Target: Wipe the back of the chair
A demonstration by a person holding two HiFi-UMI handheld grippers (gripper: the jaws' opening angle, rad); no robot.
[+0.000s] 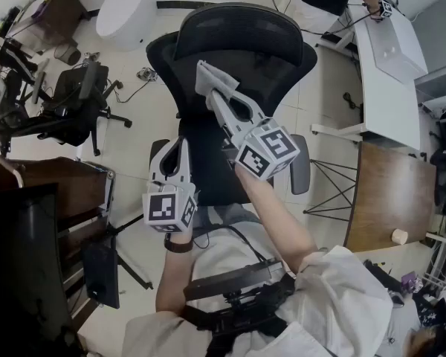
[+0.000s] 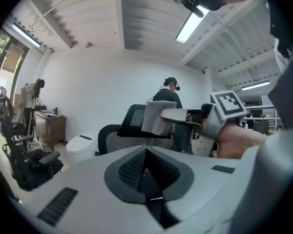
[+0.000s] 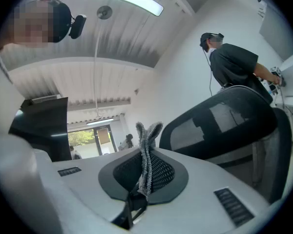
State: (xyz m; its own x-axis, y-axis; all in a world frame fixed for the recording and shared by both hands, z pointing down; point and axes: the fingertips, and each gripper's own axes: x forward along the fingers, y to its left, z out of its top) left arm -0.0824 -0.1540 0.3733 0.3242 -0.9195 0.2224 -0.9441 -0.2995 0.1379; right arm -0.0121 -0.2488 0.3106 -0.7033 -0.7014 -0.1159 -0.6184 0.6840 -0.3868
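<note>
Our right gripper (image 1: 214, 94), clamping the cloth (image 1: 205, 74), has the chair back (image 1: 247, 37) just beyond it; our closed left gripper (image 1: 180, 147) sits nearer.

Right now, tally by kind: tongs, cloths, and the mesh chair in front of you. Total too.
Tongs: 2, left tongs and right tongs
Cloth: 1, in the right tongs
Mesh chair: 1
Total: 4
</note>
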